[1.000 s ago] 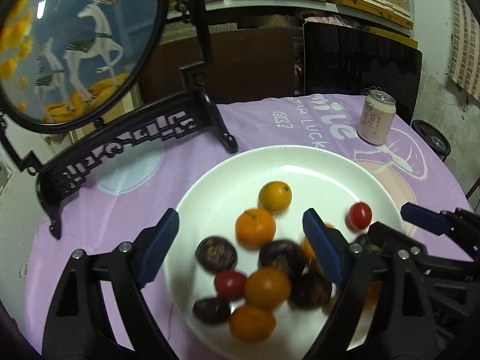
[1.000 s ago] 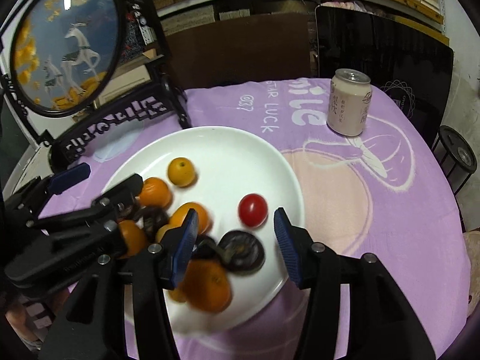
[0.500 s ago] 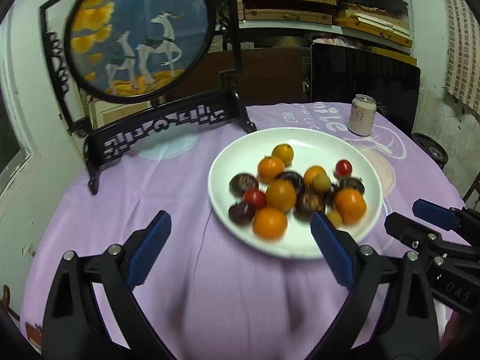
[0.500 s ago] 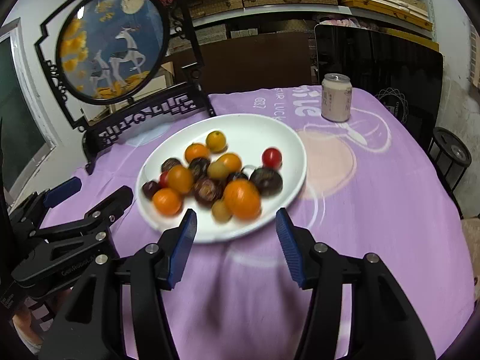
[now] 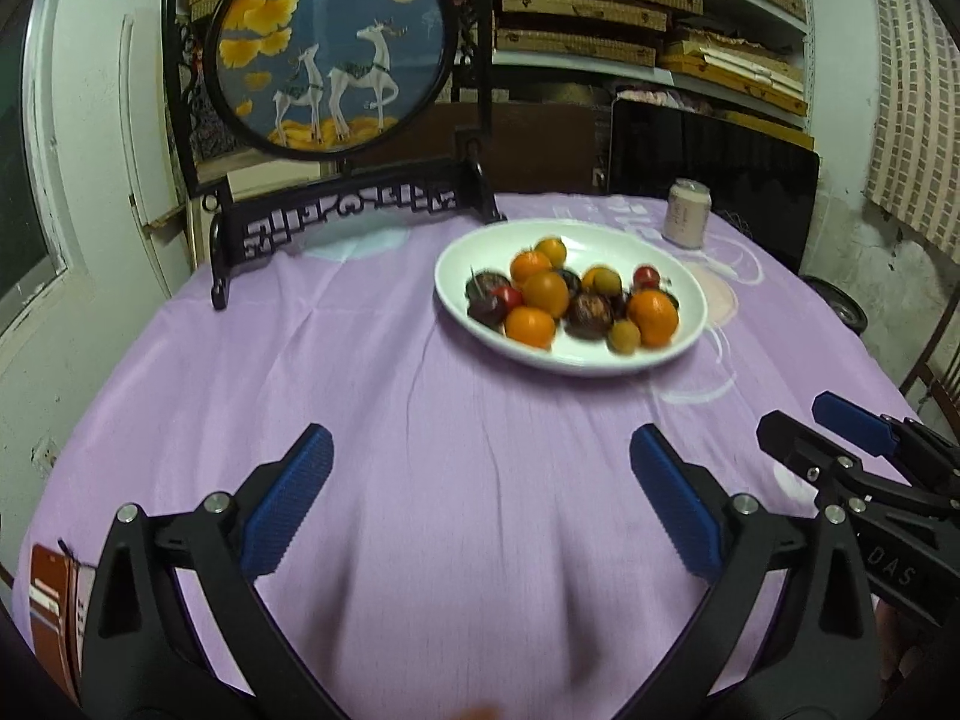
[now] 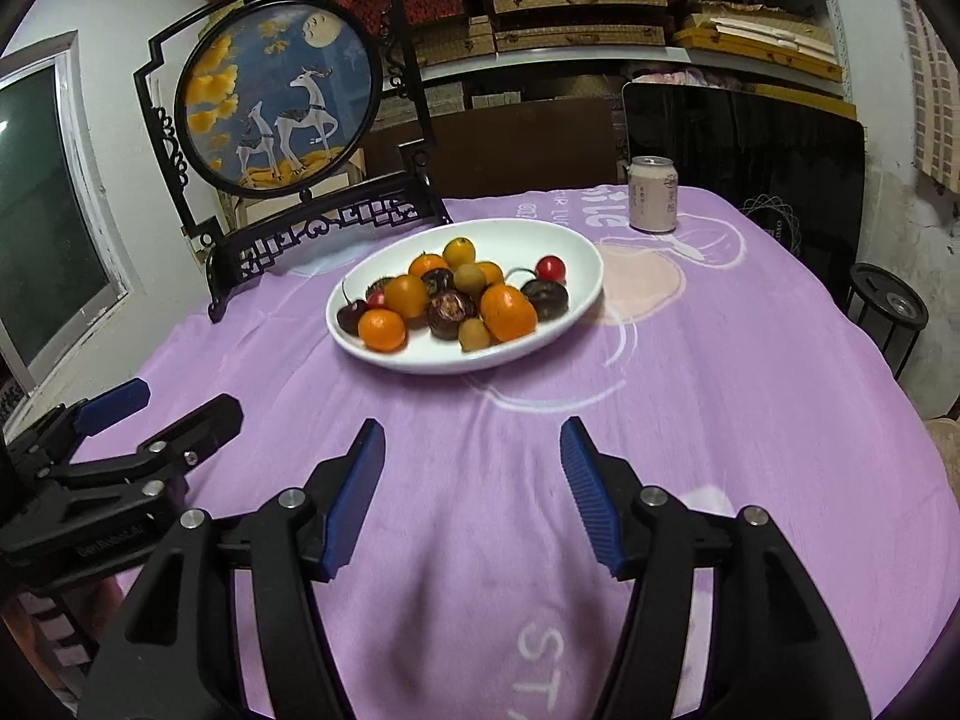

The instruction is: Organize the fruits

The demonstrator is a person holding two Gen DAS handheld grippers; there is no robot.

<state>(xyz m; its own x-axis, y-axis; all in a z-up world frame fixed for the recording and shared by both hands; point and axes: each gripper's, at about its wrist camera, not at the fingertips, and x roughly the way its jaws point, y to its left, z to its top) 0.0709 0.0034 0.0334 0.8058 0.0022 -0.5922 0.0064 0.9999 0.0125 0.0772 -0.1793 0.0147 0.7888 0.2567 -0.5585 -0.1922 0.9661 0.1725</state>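
The left tool [image 5: 480, 492] has ribbed blue pads [image 5: 288, 507] on black hinged arms; its jaws are opening, standing wide apart with only cloth between them. The right tool [image 6: 473, 495], built the same, is also opening, narrower, and holds nothing. Both hang low in their frames over a soft purple tablecloth [image 6: 690, 396] printed with white outlines and lettering, covering a round desk.

The fruits [image 6: 450, 300] lie heaped on a glossy white oval plate [image 6: 576, 252] in the upper middle: smooth orange rounds, small red tomatoes, dark wrinkled brownish ones, a stemmed cherry at the left.

Only the left view shows a reddish-brown object [image 5: 51, 606] at the lower left edge; the right view shows a window [image 6: 48, 222] at left.

Beyond the plate stand a pale drink can [image 6: 653, 194] and a round deer picture [image 6: 279, 114] in a carved black stand. Shelves of flat boxes [image 6: 576, 0] line the back wall.
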